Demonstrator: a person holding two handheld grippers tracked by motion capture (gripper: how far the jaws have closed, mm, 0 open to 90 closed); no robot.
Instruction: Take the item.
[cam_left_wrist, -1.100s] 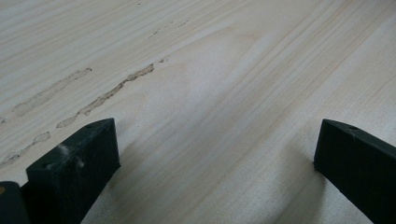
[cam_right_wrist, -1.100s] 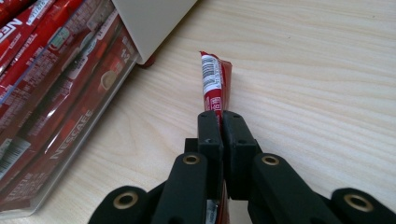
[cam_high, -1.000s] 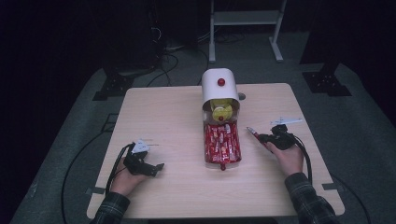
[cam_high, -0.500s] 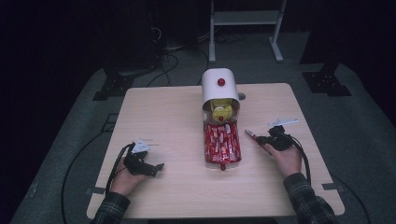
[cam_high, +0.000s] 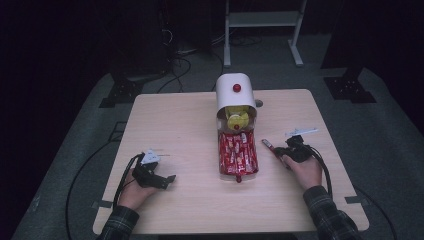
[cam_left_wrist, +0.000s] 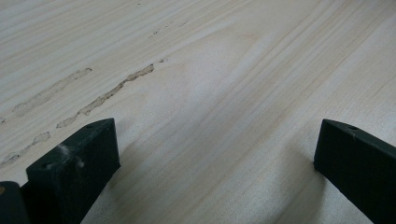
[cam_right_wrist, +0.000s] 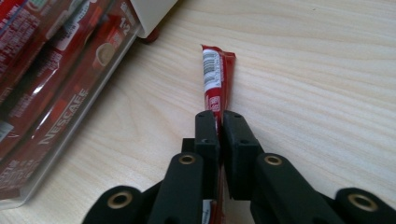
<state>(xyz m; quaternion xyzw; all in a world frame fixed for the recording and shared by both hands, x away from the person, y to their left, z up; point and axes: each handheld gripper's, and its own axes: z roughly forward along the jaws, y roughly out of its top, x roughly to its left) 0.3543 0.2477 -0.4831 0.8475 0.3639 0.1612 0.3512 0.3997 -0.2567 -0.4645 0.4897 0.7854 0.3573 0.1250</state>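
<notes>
Step in hand: judged to be carrying one red foil coffee-stick sachet (cam_right_wrist: 215, 81) to or from the clear plastic tray (cam_high: 237, 156) of like sachets at table centre; which direction cannot be told.
Right gripper (cam_right_wrist: 219, 122): jaws all but closed, pinching the sachet near one end; most of its length sticks out ahead, barcode panel up, tip over the table. The opening has just crept a hair wider, sachet between the pads.
Right gripper, high view (cam_high: 281, 150): just right of the tray, sachet (cam_high: 268, 145) pointing toward it, apart from the tray wall.
Left gripper (cam_left_wrist: 215, 149): jaws wide apart, nothing between them, bare wood beneath.
Left gripper, high view (cam_high: 165, 180): resting near the table's front left, well apart from the tray.
Doing it well: keep the pinch firm, since the slick, thin foil could slip or swivel. Line the sachet up parallel with the packed rows before lowering. Approach over the tray's long wall, not against it.
Sachet: narrow, flat, crimped end, glossy, limp under its own length.
Tray: transparent, rigid, long and shallow, packed with red sachets lying lengthwise.
Dispenser: white rounded plastic hood (cam_high: 235, 94) with a red knob, behind the tray; yellow packets (cam_high: 237, 118) in its mouth.
Table (cam_high: 175, 125): pale wood, matte, straight grain, scuffed streaks.
</notes>
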